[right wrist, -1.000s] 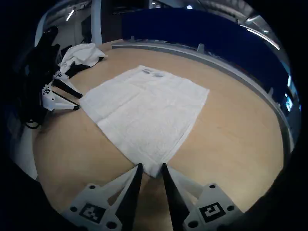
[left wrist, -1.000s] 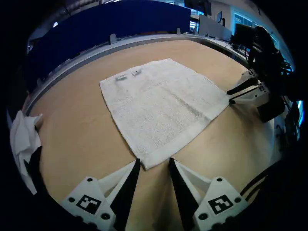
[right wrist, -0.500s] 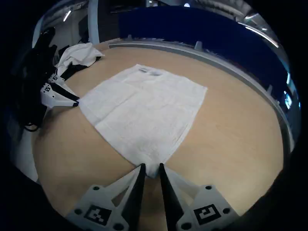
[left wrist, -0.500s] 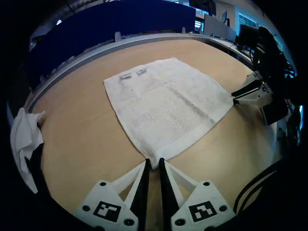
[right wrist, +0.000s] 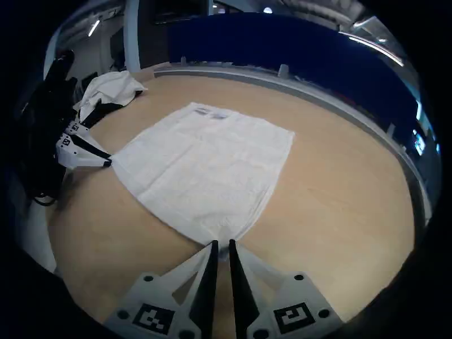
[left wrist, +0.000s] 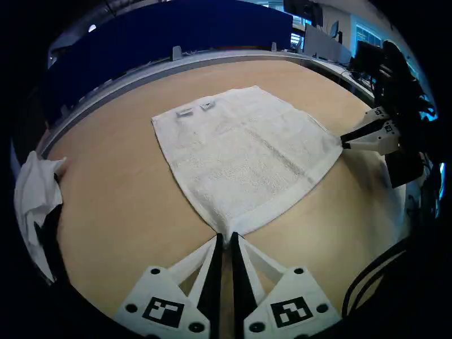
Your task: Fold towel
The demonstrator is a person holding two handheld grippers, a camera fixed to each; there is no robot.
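Observation:
A white towel (left wrist: 243, 150) lies spread flat on the wooden table (left wrist: 113, 192), with two small labels near its far edge. In the left gripper view my left gripper (left wrist: 225, 239) is shut on the towel's near corner. In the right gripper view the towel (right wrist: 203, 164) lies the same way and my right gripper (right wrist: 221, 245) is shut on another corner. The right gripper (left wrist: 343, 140) also shows at the towel's right corner in the left gripper view. The left gripper (right wrist: 108, 162) shows at the left corner in the right gripper view.
A crumpled white cloth (left wrist: 34, 198) lies on a dark thing at the table's left edge; the same cloth (right wrist: 110, 87) sits at the back left in the right gripper view. A blue partition (left wrist: 169, 28) and a grey rail run behind the table. Dark cables (left wrist: 404, 101) hang at the right.
Both grippers have shut on the towel's near corners: the left was wide open a second ago, the right narrowly open. The corners now pucker slightly between the fingers.

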